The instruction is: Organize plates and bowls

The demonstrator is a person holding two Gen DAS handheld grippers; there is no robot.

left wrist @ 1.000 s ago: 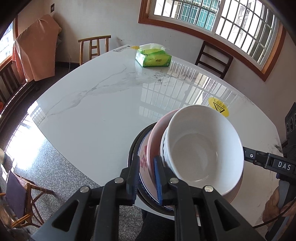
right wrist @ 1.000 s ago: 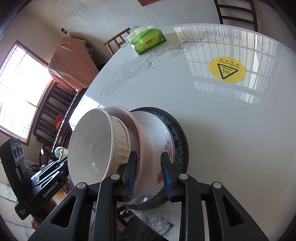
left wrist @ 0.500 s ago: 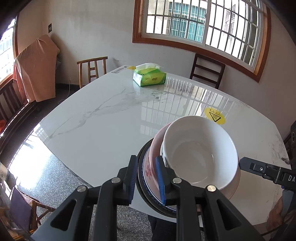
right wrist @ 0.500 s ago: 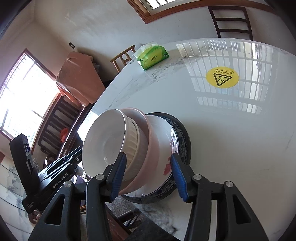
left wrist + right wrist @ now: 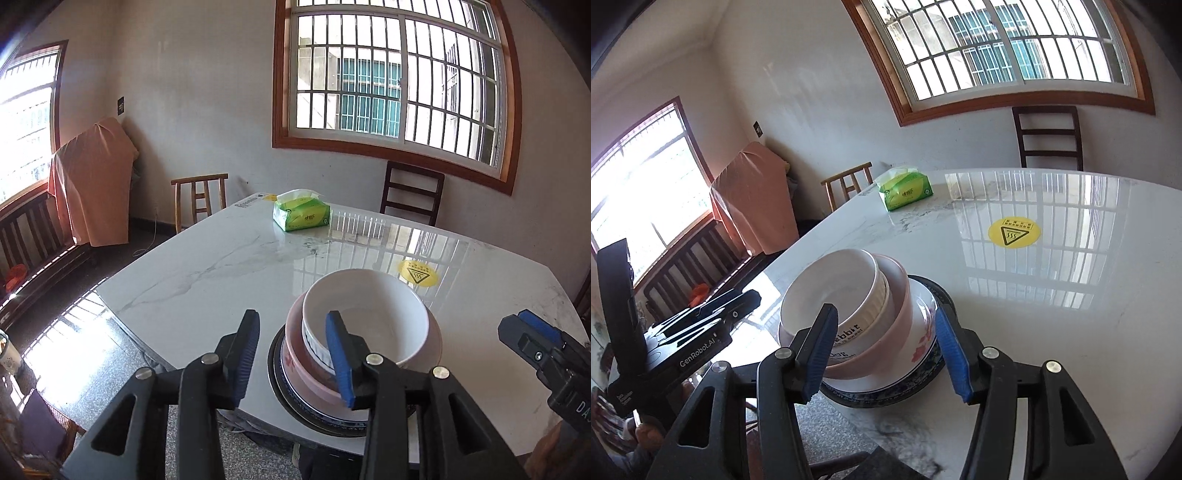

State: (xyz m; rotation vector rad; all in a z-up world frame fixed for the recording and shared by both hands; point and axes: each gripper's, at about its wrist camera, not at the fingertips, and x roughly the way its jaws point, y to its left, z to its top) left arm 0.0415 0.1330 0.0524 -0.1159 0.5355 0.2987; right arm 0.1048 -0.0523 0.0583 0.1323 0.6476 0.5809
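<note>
Left wrist view: left gripper [image 5: 291,360], jaws opening, nothing pressed between the pads; its right-hand pad overlaps the white bowl [image 5: 365,325] in the picture, though whether it touches the rim is hard to tell. Right gripper [image 5: 884,349], jaws opening likewise, the stack showing in the gap between the pads, seemingly beyond them and unpressed.

Stack, just ahead of both tools at the near edge of the marble table [image 5: 221,273]: white bowl uppermost, nested in a pink bowl [image 5: 892,332], on a floral plate [image 5: 923,328], on a dark blue-rimmed plate [image 5: 938,373]. From the left tool it lies ahead and slightly right; from the right tool, ahead and slightly left. Both hands about equally near. Dark plate appears to overhang the table edge; a nudge could tip it.

Farther out: yellow warning sticker [image 5: 1014,233] beyond the stack; green tissue pack [image 5: 301,215] near the far edge; wooden chair [image 5: 199,199] and dark chair [image 5: 412,199] behind the table. Nothing stands between tools and stack.
</note>
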